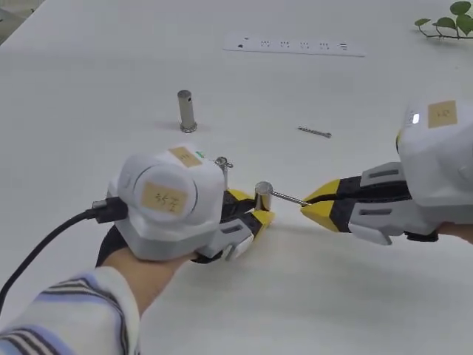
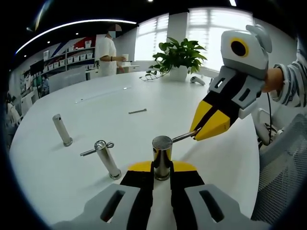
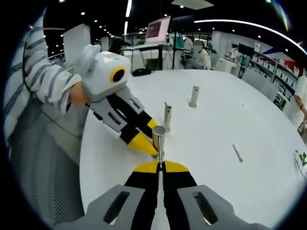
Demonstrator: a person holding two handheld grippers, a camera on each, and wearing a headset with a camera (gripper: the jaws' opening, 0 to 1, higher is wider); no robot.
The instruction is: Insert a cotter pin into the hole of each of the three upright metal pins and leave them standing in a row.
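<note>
An upright metal pin [image 1: 263,194] stands between the yellow tips of my left gripper [image 1: 255,211], which is shut on its lower part [image 2: 162,158]. My right gripper [image 1: 314,203] is shut on a cotter pin [image 1: 288,197] whose free end touches the pin's side near the top [image 2: 181,137]. In the right gripper view the cotter pin [image 3: 159,158] runs straight ahead from the jaws to the metal pin [image 3: 159,136]. A second metal pin [image 2: 106,158] with a cotter pin through its top stands just beyond. A third, bare pin [image 1: 186,111] stands farther back.
A loose cotter pin [image 1: 315,132] lies on the white table to the right of the bare pin. A white power strip [image 1: 295,46] lies at the far edge, with a potted plant [image 1: 447,22] at the back right. A black cable [image 1: 44,244] trails from the left gripper.
</note>
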